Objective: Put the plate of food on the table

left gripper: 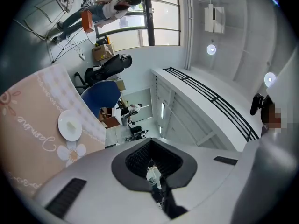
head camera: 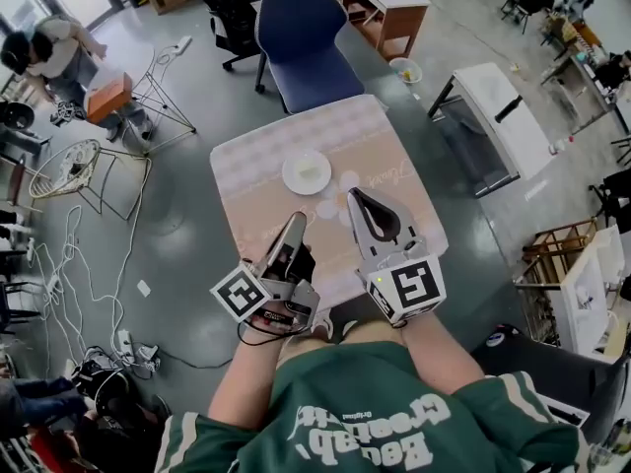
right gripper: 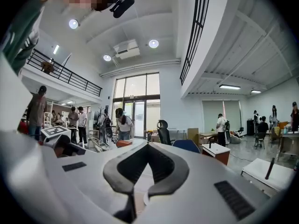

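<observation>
Pink table (head camera: 385,146) holds one white plate (head camera: 307,172); left gripper (head camera: 296,221) and right gripper (head camera: 357,198) have fingers pressed together.

Floor: a grey, glossy floor (head camera: 187,215), white cables (head camera: 69,254) trailing over it at the left.
Seating: a blue chair (head camera: 301,42) at the far side of the counter (head camera: 375,156); a black office chair (head camera: 222,8) beyond it.
Other furniture: a wooden desk (head camera: 389,3) further back, a white table (head camera: 508,116) to the right — wire racks (head camera: 84,170) at the left.
Windows: tall glazed doors (right gripper: 135,106) in the end wall, bright with daylight.
Walls: a white wall (right gripper: 187,111); a black-railed gallery (right gripper: 65,73) runs high along one side.
Light: round ceiling lamps (right gripper: 153,43) lit — and a long tube light (right gripper: 235,86).
</observation>
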`<action>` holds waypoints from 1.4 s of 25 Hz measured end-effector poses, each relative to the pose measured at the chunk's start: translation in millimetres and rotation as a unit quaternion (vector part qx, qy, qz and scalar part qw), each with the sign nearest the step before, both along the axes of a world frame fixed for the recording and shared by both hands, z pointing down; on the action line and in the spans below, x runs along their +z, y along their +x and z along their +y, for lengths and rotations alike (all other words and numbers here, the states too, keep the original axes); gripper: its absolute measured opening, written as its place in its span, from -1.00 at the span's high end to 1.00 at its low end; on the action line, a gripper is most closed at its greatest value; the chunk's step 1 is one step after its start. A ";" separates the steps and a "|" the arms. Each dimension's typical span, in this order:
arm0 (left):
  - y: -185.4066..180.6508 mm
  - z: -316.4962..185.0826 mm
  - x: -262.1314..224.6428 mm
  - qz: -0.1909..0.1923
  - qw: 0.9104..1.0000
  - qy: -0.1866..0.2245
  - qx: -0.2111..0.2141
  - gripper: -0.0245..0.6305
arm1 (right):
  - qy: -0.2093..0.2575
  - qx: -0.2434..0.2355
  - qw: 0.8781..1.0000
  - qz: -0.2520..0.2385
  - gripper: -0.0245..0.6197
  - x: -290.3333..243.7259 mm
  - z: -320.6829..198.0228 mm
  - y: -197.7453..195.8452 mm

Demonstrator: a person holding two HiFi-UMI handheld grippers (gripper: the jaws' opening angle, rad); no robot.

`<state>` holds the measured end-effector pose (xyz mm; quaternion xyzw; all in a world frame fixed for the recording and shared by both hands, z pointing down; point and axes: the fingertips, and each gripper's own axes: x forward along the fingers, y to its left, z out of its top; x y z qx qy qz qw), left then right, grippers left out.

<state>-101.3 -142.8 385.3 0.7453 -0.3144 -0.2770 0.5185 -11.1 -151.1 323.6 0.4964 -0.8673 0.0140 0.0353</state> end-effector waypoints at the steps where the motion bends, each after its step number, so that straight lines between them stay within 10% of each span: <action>1: 3.3 5.1 -3.7 0.000 1.000 0.004 -0.002 0.90 | 0.001 -0.005 1.000 -0.003 0.88 -2.0 5.7 2.8; 11: 36.6 77.3 -37.0 -0.149 0.984 0.086 -0.035 0.90 | -0.024 -0.060 0.998 -0.020 0.88 -13.2 75.4 43.1; 23: 44.7 134.3 -78.6 -0.420 0.878 0.221 -0.065 0.90 | -0.036 -0.124 0.991 -0.043 0.88 -20.3 137.2 54.0; 35: 58.5 172.7 -102.9 -0.549 0.765 0.327 -0.082 0.90 | -0.016 -0.149 0.988 -0.034 0.88 -39.6 169.6 41.6</action>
